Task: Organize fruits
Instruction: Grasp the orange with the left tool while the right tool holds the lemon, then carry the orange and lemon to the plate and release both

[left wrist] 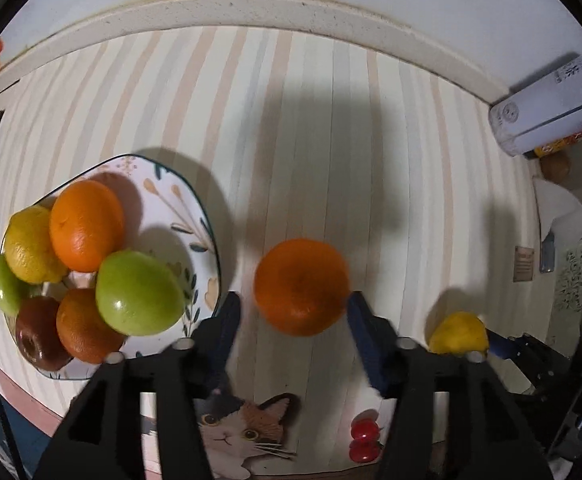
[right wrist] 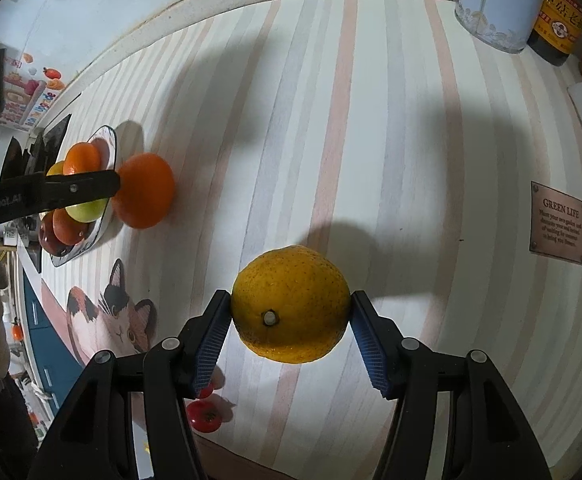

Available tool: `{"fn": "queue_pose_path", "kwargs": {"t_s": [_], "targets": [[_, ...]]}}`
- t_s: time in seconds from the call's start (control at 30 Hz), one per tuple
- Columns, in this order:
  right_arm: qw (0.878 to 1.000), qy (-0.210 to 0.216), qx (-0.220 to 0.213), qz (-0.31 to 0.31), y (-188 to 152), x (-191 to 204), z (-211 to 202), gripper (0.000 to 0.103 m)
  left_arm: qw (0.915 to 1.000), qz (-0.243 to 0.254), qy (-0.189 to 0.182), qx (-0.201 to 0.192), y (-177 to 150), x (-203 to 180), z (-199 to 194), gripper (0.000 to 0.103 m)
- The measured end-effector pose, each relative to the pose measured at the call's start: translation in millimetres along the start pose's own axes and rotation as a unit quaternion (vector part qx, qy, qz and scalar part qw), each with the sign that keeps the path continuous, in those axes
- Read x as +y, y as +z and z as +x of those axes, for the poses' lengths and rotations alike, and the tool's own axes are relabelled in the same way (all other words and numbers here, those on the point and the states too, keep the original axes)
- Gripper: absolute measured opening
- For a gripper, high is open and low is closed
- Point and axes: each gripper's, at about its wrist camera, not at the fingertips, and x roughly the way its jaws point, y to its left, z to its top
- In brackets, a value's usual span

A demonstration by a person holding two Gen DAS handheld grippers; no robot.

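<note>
In the left wrist view a patterned plate (left wrist: 179, 208) at the left holds several fruits: oranges, green apples, a lemon and a dark red apple. My left gripper (left wrist: 293, 316) is open around a loose orange (left wrist: 301, 286) on the striped tablecloth; the right pad touches it, the left pad stands apart. In the right wrist view my right gripper (right wrist: 291, 320) is shut on a yellow citrus fruit (right wrist: 291, 304), both blue pads against it. That fruit also shows in the left wrist view (left wrist: 459, 334). The orange (right wrist: 145, 196) and the plate (right wrist: 111, 140) show at the left.
A white canister (right wrist: 499, 4) and a dark sauce bottle (right wrist: 559, 24) stand at the far right edge by the wall. A brown "GREEN LIFE" label (right wrist: 557, 228) and a cat print (right wrist: 111, 320) lie on the cloth. Small red ornaments (right wrist: 205, 416) sit near the front edge.
</note>
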Motion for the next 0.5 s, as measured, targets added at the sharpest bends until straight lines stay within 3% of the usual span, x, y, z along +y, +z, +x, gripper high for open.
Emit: {"fn": "queue_pose_path", "kwargs": {"t_s": [0.13, 0.23, 0.43, 0.5], "targets": [[1.000, -0.003, -0.002, 0.003, 0.6, -2.3, 0.0, 0.063, 0.9992, 0.017, -0.007, 0.035, 3.4, -15.9, 22.7, 0.063], [1.000, -0.006, -0.002, 0.006, 2.6, -5.9, -0.2, 0.063, 0.9989, 0.026, -0.007, 0.038, 7.0, -29.4, 29.8, 0.062], [1.000, -0.005, 0.000, 0.010, 1.5, -8.6, -2.0, 0.063, 0.9986, 0.045, 0.020, 0.019, 4.8, -51.3, 34.6, 0.056], [1.000, -0.003, 0.001, 0.004, 0.6, -5.6, -4.2, 0.063, 0.9989, 0.037, 0.028, 0.004, -12.2, -52.9, 31.7, 0.056]]}}
